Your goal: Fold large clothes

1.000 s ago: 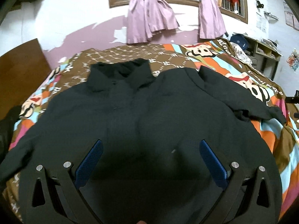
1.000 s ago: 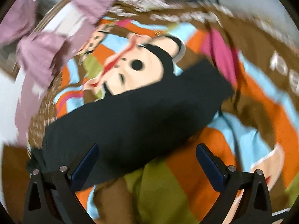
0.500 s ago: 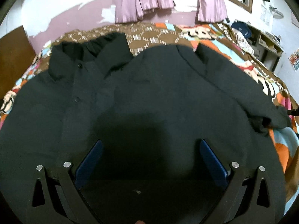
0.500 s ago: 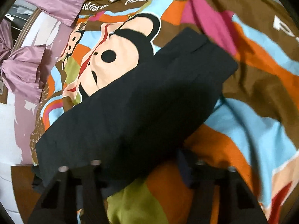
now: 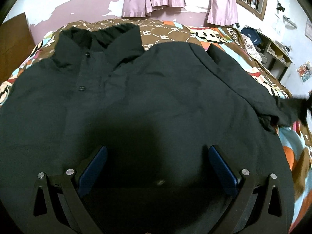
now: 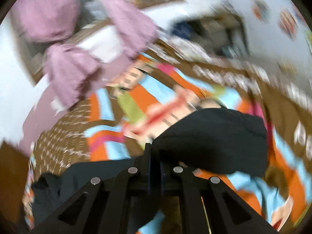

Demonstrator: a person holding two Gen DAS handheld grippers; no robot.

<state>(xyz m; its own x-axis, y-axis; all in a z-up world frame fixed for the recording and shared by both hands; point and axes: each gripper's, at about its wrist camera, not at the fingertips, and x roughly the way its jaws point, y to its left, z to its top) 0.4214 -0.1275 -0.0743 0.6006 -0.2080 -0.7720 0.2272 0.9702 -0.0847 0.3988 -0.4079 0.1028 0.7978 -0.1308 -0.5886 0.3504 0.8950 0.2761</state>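
Right claw (image 6: 154, 152) has lifted the sleeve (image 6: 214, 142) off the bedspread (image 6: 109, 101).

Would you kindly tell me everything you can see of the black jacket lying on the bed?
The black jacket is a large, matte, woven-looking garment spread front-up across the patterned bedspread. Its collar points toward the far wall, with two dark buttons on the placket below it. One sleeve is pinched and lifted by the right gripper, whose jaws have just closed on it. The left gripper hovers open over the lower body, not visibly touching.
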